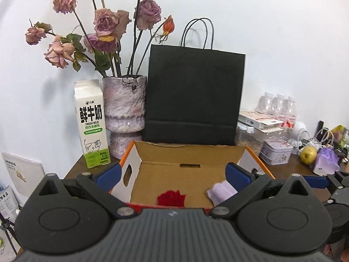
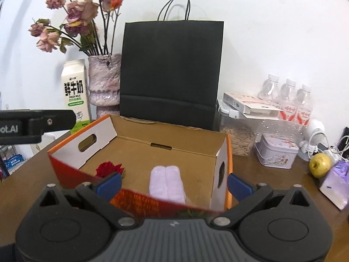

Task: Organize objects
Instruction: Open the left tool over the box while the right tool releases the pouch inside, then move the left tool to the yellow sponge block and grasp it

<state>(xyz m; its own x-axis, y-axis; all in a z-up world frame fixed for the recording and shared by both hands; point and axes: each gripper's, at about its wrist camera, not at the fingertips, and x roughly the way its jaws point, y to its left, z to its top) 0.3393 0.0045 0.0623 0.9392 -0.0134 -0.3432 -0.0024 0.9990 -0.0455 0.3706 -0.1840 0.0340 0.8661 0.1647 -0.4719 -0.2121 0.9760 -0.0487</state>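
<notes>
An open cardboard box with orange rims sits on the brown table. Inside lie a red fabric rose and a folded lilac cloth. My left gripper hovers over the box's near edge, open, with nothing between its blue pads. My right gripper is also open and empty, just above the near wall, and straddles the cloth and the box's right wall. The left gripper's black body shows at the left of the right wrist view.
Behind the box stand a black paper bag, a vase of dried roses and a milk carton. To the right: a seed jar, a tin, water bottles, an apple, a lilac pack.
</notes>
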